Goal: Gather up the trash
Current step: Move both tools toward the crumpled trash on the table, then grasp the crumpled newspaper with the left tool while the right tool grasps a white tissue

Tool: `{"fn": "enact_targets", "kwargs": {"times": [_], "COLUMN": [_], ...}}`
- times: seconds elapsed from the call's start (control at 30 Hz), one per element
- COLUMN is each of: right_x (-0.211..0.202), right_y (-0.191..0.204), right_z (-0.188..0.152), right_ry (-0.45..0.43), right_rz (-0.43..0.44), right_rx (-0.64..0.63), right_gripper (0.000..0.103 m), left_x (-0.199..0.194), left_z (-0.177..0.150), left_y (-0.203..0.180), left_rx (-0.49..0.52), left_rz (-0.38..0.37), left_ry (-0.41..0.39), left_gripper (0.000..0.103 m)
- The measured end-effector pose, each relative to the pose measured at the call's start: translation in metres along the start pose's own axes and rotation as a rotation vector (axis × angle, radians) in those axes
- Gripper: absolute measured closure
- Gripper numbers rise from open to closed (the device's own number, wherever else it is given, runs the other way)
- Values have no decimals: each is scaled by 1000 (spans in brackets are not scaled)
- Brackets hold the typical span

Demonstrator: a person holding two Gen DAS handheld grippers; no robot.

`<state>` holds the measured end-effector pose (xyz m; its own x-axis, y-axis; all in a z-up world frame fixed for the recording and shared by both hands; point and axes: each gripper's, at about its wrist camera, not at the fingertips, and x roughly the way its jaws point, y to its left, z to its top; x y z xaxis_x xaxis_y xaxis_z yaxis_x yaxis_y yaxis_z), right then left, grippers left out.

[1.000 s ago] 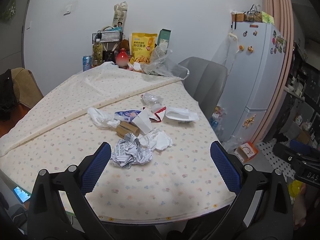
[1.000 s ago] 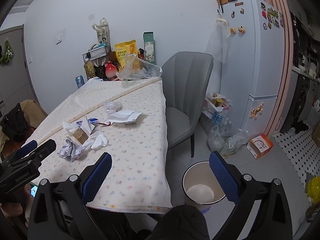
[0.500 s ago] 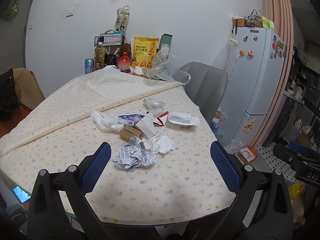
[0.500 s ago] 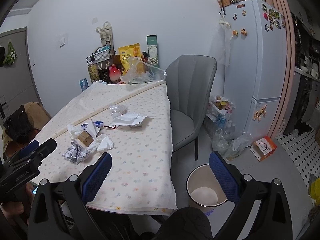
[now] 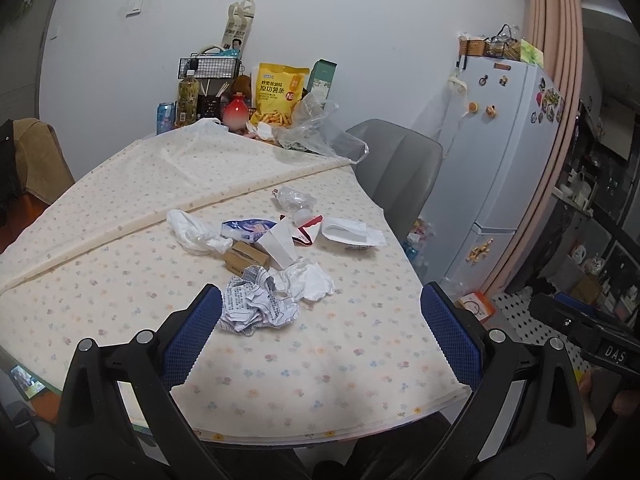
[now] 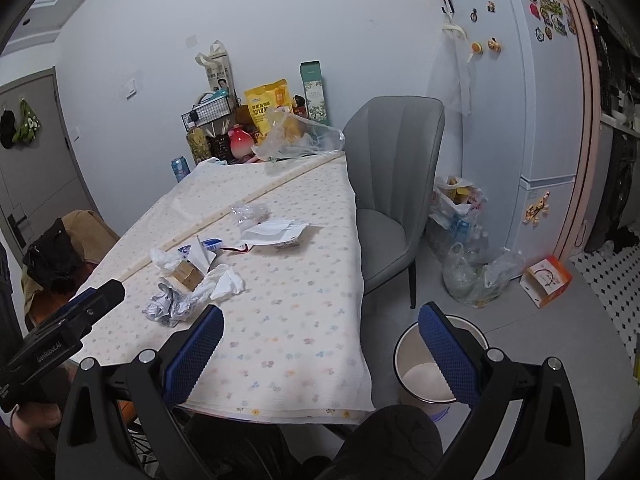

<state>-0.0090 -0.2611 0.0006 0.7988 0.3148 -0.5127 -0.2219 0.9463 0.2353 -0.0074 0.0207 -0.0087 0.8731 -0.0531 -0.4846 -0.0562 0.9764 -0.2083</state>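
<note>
While both grippers hang over the near edge of the table (image 5: 120,312), I see my left gripper (image 5: 320,320) with jaws spread wide and empty, facing the crumpled printed paper (image 5: 256,304) just beyond its fingertips. My right gripper (image 6: 320,340) is equally spread, holding nothing. A white bin (image 6: 424,372) stands on the floor beside the table, near the grey chair (image 6: 392,200).

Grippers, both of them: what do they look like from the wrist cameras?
Both match. The left gripper and right gripper have black angular frames with silver pivot bolts and blue textured finger pads. White lettering marks each body.
</note>
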Motion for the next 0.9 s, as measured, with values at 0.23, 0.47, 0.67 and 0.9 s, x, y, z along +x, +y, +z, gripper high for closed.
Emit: {"fn": "enact_targets", "kwargs": {"times": [0.23,0.47,0.67,0.9], "right_x": [-1,7,23,52], "right_y": [-2,-4,-3,13], "right_z": [0,-2,-3,-4], "right_ry": [-3,14,39,74], "right_rz": [-10,15,67,113], "right_rx": [8,2,8,-19], "right_gripper": [8,8,8,8], "left_x": [1,7,17,38], "left_z": [1,-3,-8,-16], "left_y": [1,5,25,63], "left_rx": [-11,-13,-58,-123], "left_rz": [-8,3,21,52], "left_ry": [17,37,64,115], "left_gripper": [4,4,4,5]}}
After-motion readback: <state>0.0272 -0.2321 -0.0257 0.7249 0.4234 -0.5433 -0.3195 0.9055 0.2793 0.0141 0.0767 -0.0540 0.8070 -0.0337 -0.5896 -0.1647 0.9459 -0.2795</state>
